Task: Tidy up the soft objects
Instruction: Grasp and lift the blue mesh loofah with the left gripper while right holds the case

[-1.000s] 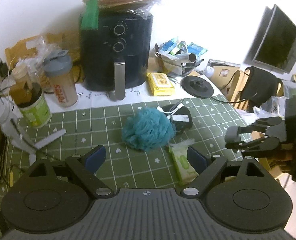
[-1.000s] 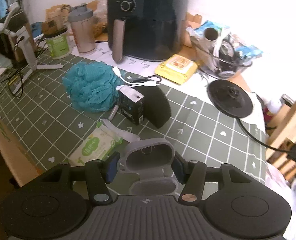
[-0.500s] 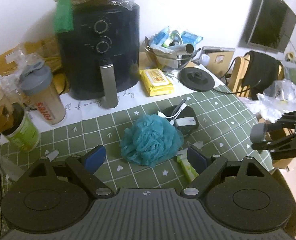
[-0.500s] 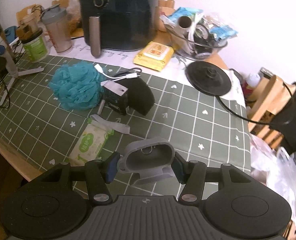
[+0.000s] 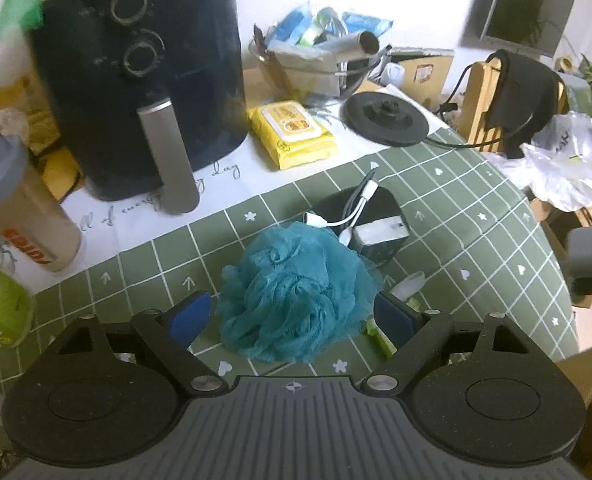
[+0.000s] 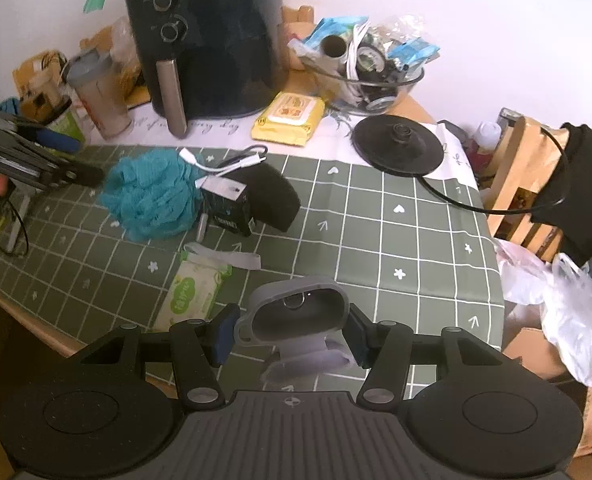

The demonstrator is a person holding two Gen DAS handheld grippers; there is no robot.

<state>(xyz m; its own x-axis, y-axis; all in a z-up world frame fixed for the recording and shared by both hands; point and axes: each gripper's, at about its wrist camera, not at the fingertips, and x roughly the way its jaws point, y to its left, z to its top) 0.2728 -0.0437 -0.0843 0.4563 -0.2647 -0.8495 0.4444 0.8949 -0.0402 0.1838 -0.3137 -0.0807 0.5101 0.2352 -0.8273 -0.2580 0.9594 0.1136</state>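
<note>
On cloth, one loofah (image 5: 296,292)

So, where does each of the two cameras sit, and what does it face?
Left wrist: sits on the left gripper, angled down at the teal mesh bath sponge between its open blue pads; the right gripper shows at the right edge.
Right wrist: sits on the right gripper, which holds a grey soft silicone case; the left gripper and a fingertip show at the left.
Both share the sponge, black air fryer and yellow wipes pack.
</note>
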